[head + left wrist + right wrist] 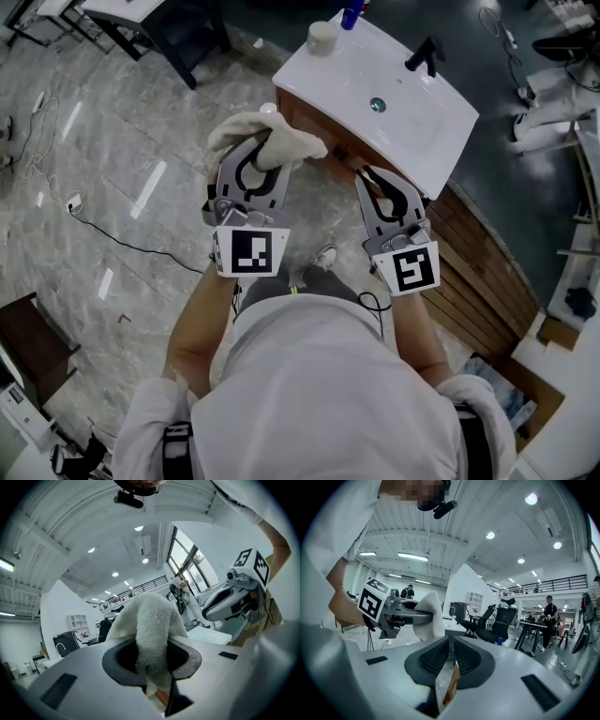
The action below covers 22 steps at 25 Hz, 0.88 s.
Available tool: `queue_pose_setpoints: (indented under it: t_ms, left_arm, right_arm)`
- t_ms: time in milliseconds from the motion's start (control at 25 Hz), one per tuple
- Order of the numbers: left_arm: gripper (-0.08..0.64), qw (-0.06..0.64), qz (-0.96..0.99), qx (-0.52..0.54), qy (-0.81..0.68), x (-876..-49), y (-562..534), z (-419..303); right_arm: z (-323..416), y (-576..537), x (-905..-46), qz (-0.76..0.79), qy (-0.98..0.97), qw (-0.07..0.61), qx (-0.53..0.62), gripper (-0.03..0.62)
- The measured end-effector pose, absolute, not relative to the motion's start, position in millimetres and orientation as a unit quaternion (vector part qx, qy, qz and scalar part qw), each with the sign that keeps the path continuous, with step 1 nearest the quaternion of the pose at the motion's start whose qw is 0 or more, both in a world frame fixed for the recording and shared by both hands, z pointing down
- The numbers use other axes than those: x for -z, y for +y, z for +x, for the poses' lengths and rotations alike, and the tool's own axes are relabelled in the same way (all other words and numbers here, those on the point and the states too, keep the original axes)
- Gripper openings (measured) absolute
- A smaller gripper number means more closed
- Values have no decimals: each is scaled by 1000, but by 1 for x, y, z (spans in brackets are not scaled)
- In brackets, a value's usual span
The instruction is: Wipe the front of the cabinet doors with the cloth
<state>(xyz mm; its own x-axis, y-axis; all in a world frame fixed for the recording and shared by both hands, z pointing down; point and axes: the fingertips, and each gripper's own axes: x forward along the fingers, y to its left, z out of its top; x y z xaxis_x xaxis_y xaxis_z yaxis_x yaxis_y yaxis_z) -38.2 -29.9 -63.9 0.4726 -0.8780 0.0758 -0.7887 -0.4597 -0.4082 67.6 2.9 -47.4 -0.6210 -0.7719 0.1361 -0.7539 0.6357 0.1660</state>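
A white cloth is bunched in my left gripper, which is shut on it; the cloth's end hangs over the wooden cabinet front below the white basin top. In the left gripper view the cloth fills the space between the jaws of that gripper. My right gripper is held beside it, close to the cabinet front, shut with nothing in it. Its jaws meet in a line in the right gripper view, where the left gripper and the cloth show at left.
On the basin top stand a black tap, a pale cup and a blue bottle. Wooden slats lie on the floor at right. A cable crosses the marble floor at left. A black-legged table stands far left.
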Motion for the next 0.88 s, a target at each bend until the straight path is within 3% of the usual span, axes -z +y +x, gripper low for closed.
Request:
queue_pose_setpoints:
  t_ms: [880]
  left_arm:
    - [113,172,-838,142,497,82,-27,-39]
  right_arm:
    - [81,-14,83,434,-898,53,56,57]
